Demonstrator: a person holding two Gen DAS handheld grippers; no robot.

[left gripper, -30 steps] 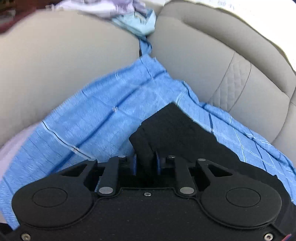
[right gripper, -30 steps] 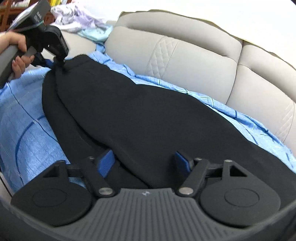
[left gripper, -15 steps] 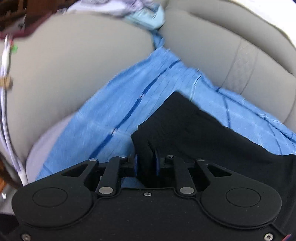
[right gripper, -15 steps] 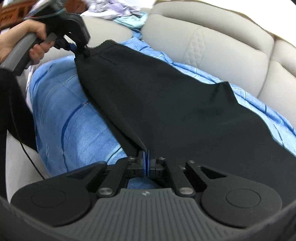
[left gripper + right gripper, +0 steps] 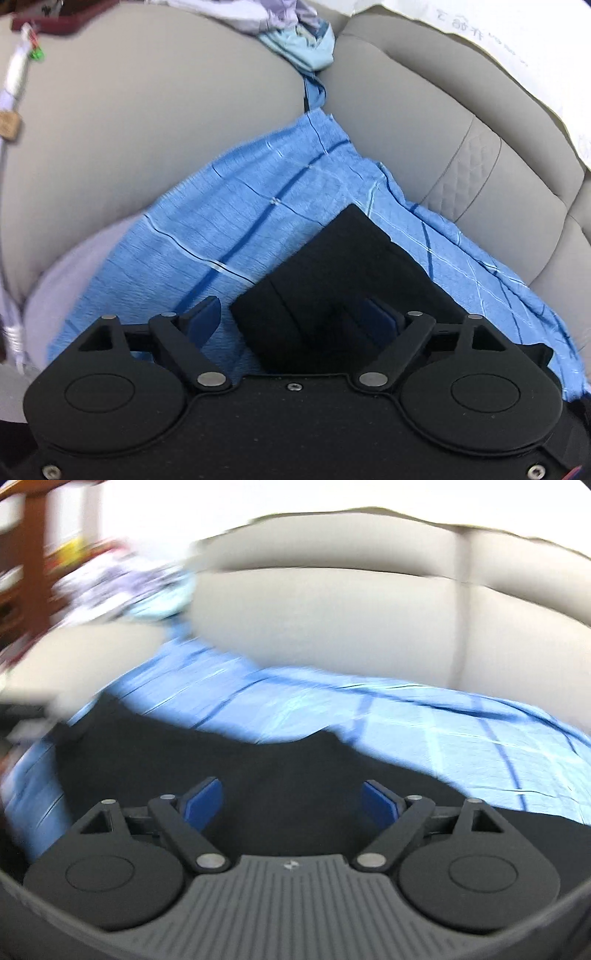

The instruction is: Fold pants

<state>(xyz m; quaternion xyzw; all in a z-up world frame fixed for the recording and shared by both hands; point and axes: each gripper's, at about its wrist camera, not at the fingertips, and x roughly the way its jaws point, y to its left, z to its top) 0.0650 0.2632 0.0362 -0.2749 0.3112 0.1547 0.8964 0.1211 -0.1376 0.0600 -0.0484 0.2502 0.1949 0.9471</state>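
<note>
The black pants (image 5: 347, 273) lie on a blue checked sheet (image 5: 240, 229) spread over a beige sofa. In the left wrist view a folded corner of the pants sits between the open blue pads of my left gripper (image 5: 295, 321), not clamped. In the right wrist view, which is motion-blurred, the pants (image 5: 258, 775) spread flat across the sheet (image 5: 424, 723). My right gripper (image 5: 293, 801) is open and empty just above the black cloth.
The sofa backrest (image 5: 461, 122) rises behind the sheet, and its armrest (image 5: 129, 122) lies to the left. A heap of pale clothes (image 5: 288, 33) lies at the far end. A white cable (image 5: 11, 92) hangs at the left edge. A wooden shelf (image 5: 33, 554) stands far left.
Both grippers were shut on the pants half a second ago and are now open. The pants have dropped flat onto the sheet. The right gripper is swinging, so its view is blurred.
</note>
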